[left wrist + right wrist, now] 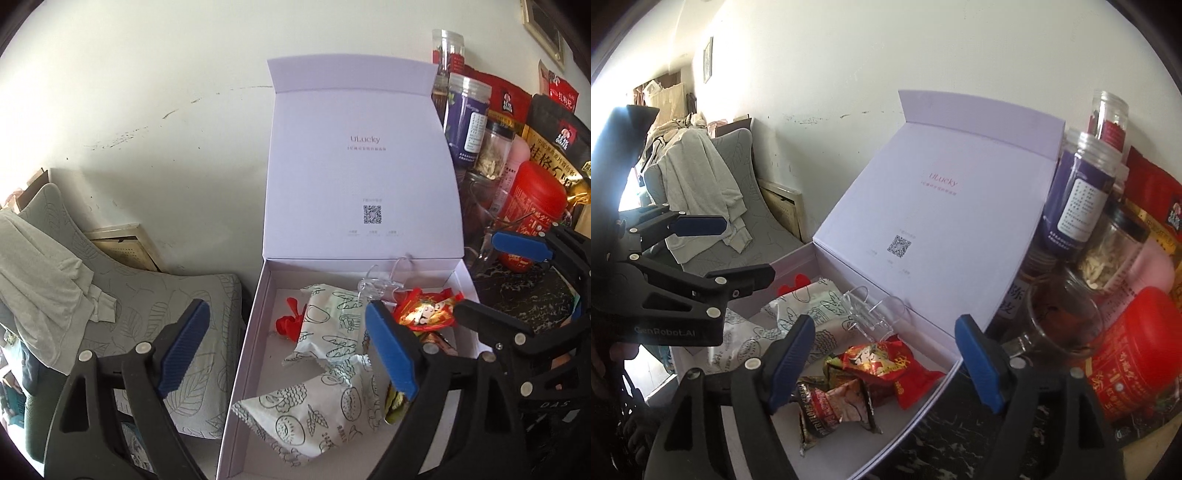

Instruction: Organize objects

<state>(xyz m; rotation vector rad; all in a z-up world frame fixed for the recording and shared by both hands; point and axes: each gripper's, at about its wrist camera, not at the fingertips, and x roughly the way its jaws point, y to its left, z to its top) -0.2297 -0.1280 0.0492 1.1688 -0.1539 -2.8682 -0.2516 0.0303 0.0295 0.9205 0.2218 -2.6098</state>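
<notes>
I am holding the left gripper (pixel 288 350) and right gripper (pixel 886 362) spread wide, gripping nothing; the snack packets (pixel 871 373) are lying gathered inside the white box (pixel 255 302), its lid propped open for loading.

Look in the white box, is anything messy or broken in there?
Nothing looks broken. The white box stands open, and the snacks lie in a loose jumble: white printed packets overlap at angles, crinkly red and brown wrappers are heaped in one corner, and a clear plastic piece lies among them.
</notes>
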